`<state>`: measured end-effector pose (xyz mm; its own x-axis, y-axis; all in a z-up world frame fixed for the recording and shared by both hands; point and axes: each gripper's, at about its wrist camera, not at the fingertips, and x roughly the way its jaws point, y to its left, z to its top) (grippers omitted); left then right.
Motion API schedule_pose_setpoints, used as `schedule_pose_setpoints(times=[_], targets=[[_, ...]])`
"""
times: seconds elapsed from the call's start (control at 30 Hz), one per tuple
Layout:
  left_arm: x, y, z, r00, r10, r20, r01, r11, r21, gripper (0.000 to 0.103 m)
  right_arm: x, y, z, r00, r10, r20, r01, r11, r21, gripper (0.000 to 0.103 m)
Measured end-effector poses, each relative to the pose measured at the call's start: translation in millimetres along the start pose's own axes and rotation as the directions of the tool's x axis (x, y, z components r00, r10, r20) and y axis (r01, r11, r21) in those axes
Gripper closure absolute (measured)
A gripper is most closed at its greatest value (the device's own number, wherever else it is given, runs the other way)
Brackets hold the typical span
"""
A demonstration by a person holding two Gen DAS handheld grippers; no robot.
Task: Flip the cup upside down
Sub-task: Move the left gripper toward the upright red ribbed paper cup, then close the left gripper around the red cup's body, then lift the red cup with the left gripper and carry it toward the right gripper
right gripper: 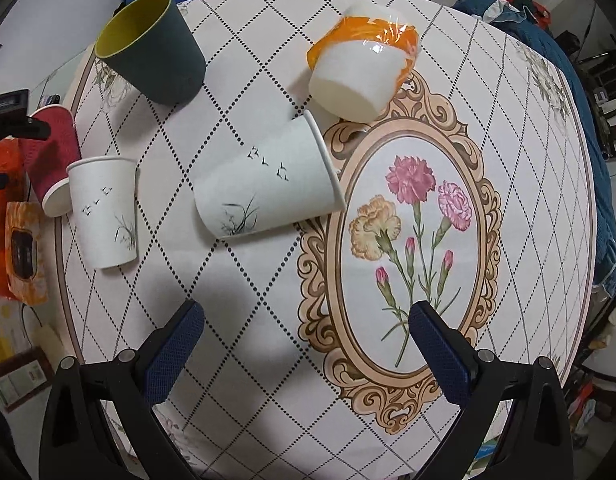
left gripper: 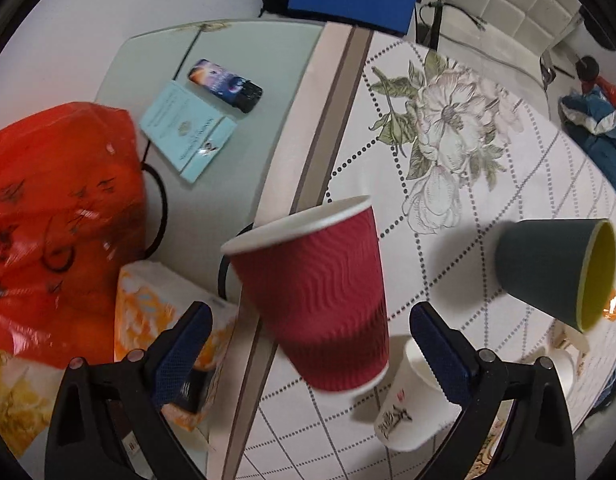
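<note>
A red ribbed paper cup (left gripper: 316, 292) stands upright at the table's left edge, just ahead of my open left gripper (left gripper: 308, 344); it is not between the pads. It also shows in the right wrist view (right gripper: 51, 156). A white bird-print paper cup (right gripper: 103, 212) stands upright beside it. A second white bird-print cup (right gripper: 267, 184) lies on its side mid-table. A dark green cup with yellow inside (right gripper: 151, 52) stands upright at the back. My right gripper (right gripper: 305, 348) is open and empty above the tablecloth.
An orange-and-white bowl (right gripper: 364, 68) rests tilted at the back. A red plastic bag (left gripper: 55, 216), tissue pack (left gripper: 159, 316), blue booklet (left gripper: 187, 132) and phone (left gripper: 225, 84) lie on the glass side table. The tablecloth (right gripper: 267, 320) has a floral oval.
</note>
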<state>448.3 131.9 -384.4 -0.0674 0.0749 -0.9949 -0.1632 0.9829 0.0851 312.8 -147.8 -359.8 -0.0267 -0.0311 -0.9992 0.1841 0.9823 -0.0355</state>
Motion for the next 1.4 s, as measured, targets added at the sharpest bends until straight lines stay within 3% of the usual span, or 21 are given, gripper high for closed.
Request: schedule_pose_setpoints(times=[0.1,0.33,0.37,0.4,0.47,0.77,0.93,1.17,1.4], targets=[[13.3,-10.6,6.0,0.999,0.032,-0.018,-0.031,0.998,0.052,0.008,4.0,-0.3,3.3,1.0,-0.009,-0.007,0.009,1.0,0.002,0.0],[32.9,-29.3,10.3,0.995,0.104,0.003,-0.103,0.981,0.163,0.01,11.0,-4.4,7.7,0.999,-0.036,-0.021,0.036,0.999,0.017,0.0],[34.9,-31.1,10.2,0.994,0.106,0.007,-0.106,0.979,0.174,0.012,11.9,-5.4,8.1,0.999,-0.04,-0.022,0.041,0.999,0.02,0.0],[37.0,-34.8,8.8,0.994,0.113,0.012,-0.113,0.976,0.187,0.021,12.7,-6.3,8.2,0.999,-0.044,-0.024,0.045,0.999,0.023,0.0],[39.4,-38.2,9.0,0.991,0.128,0.024,-0.13,0.969,0.211,0.022,13.5,-7.3,8.9,0.998,-0.053,-0.027,0.054,0.998,0.027,0.0],[27.6,-69.0,-2.5,0.987,0.127,0.097,-0.149,0.949,0.277,0.024,17.6,-11.6,4.3,0.995,-0.094,-0.031,0.095,0.995,0.041,0.0],[0.9,-82.2,-12.4,0.984,0.108,0.141,-0.145,0.949,0.279,0.024,16.3,-14.7,-3.3,0.995,-0.097,-0.026,0.098,0.994,0.046,0.0],[-59.9,-86.5,-48.8,0.976,0.075,0.203,-0.13,0.953,0.273,0.024,7.9,-24.4,-23.8,0.997,-0.082,-0.012,0.082,0.996,0.036,0.0],[-100.7,-70.2,-126.7,0.984,-0.015,0.178,-0.029,0.969,0.246,0.024,-5.2,-43.8,-56.2,0.999,-0.051,0.009,0.051,0.999,0.0,0.0]])
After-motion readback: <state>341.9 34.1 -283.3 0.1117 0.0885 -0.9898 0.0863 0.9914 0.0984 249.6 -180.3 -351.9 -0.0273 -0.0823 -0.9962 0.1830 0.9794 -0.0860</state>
